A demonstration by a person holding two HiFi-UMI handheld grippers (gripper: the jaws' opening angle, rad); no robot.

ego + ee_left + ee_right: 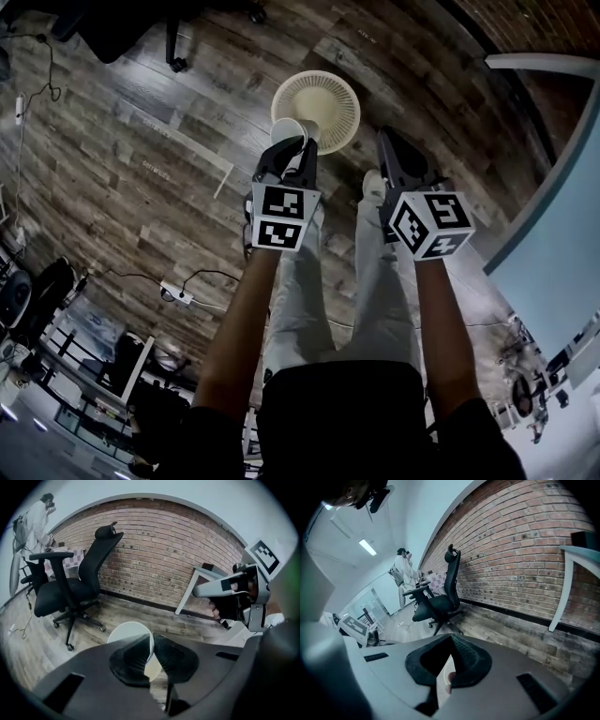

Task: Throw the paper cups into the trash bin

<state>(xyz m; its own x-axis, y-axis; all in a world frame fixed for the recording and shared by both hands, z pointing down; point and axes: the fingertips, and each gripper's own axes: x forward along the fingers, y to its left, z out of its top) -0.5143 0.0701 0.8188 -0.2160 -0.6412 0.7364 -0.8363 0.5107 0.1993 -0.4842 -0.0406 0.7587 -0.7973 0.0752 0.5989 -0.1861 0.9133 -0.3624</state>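
In the head view my left gripper (292,150) is shut on the wall of a white paper cup (286,131), which hangs over the near edge of a round cream trash bin (317,106) on the wooden floor. In the left gripper view the jaws (151,653) pinch the cup's rim (127,632), and a bit of the bin's cream mesh (153,668) shows below them. My right gripper (392,141) hovers just right of the bin. Its jaws (449,667) stand nearly closed on a thin pale paper cup wall (443,679), most of it hidden.
A black office chair (70,590) (440,597) stands before the brick wall (159,550). A white table leg (187,592) (562,592) and tabletop edge (544,66) lie to the right. A power strip (175,293) with cables lies on the floor at left. A person (402,573) stands far off.
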